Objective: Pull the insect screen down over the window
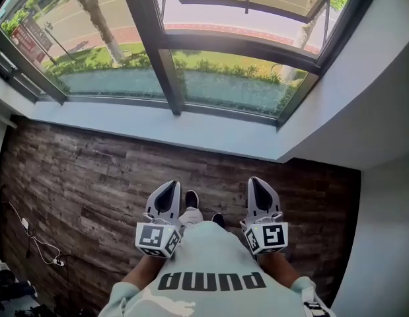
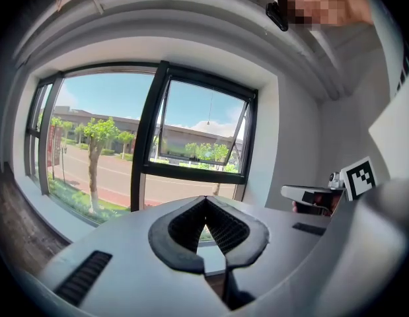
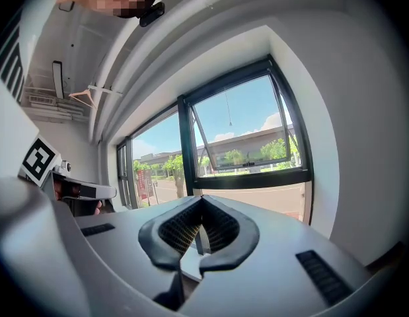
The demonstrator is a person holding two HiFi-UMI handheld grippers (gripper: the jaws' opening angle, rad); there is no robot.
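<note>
Currently at the approach stage. Note left claw (image 1: 170, 186) clenched on nothing, pads pressed together at the tips; note right claw (image 1: 257, 181) likewise clenched and empty, level beside it. Locate the window (image 1: 156, 45) ahead of and above both claws, beyond bare floor (image 1: 92, 170) and sill (image 1: 158, 125). Expect the screen rolled up at the frame top, well above either claw; cannot confirm, with no mesh seen over the glass. Look for a thin cord (image 3: 227, 111) hanging in the tilted sash (image 3: 250, 131), up and slightly right of the right claw; judge it a likely pull. Close the gap to the window first, then raise and release one claw before reaching. Grip the pull squarely between the pads, not at the very tips. Draw straight down, evenly, without jerking sideways, to avoid jamming the screen in its guides.
</note>
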